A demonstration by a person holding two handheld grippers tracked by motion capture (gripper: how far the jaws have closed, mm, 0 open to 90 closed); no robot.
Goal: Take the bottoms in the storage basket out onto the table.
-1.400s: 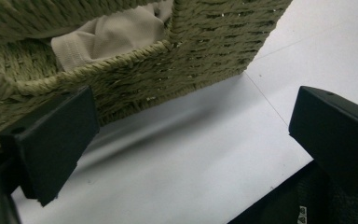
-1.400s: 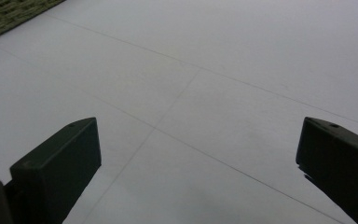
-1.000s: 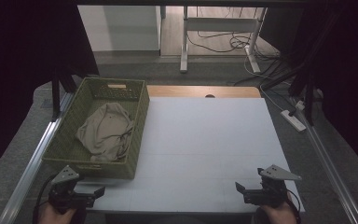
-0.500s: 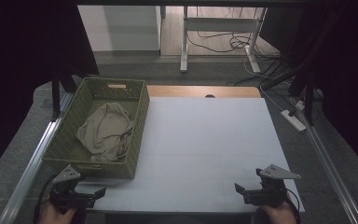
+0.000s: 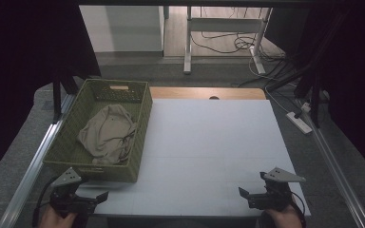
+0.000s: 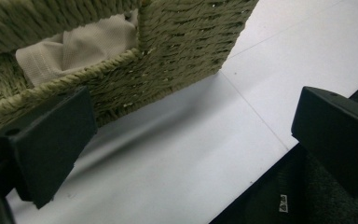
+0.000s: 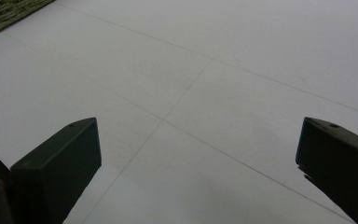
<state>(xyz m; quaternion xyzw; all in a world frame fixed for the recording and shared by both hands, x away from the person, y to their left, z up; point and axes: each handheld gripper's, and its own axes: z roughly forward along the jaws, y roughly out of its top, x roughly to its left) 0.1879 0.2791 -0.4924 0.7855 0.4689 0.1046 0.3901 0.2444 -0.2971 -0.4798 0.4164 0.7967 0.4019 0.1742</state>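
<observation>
High view: woven green basket (image 5: pixel 138 118) at 10 o'clock on the white table (image 5: pixel 209 142), a crumpled beige cloth (image 5: pixel 107 135) inside it. Left hand-held gripper (image 5: pixel 100 196) at 7 o'clock, jaws apart and empty, just short of the basket's near corner; it has edged slightly nearer the table edge than one second earlier. Right hand-held gripper (image 5: pixel 245 195) at 5 o'clock, jaws apart, position essentially unchanged.

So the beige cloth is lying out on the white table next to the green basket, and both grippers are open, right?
Not quite: the beige cloth lies inside the green basket, as the high view shows. Both the left gripper and the right gripper are indeed open.
</observation>
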